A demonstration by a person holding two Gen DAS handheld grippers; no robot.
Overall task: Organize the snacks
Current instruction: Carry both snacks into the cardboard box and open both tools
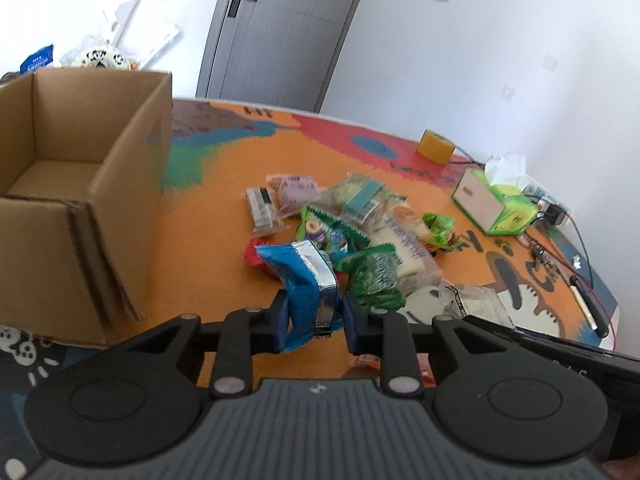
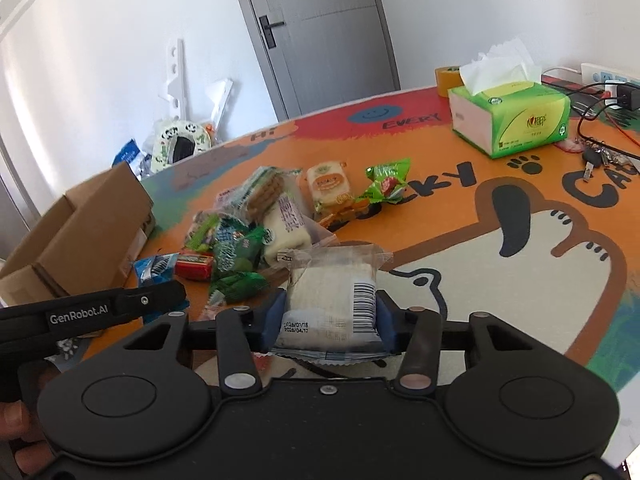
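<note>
My left gripper is shut on a blue snack packet with a silver end, held above the table in front of a pile of snacks. An open empty cardboard box stands to its left. My right gripper is shut on a clear-wrapped white cake packet with a barcode. The snack pile lies ahead and left of it. The left gripper's body and the blue packet show at the left of the right wrist view, near the box.
A green tissue box, a roll of yellow tape, keys and cables with a power strip sit at the table's far right. A grey door and floor clutter lie beyond the colourful table.
</note>
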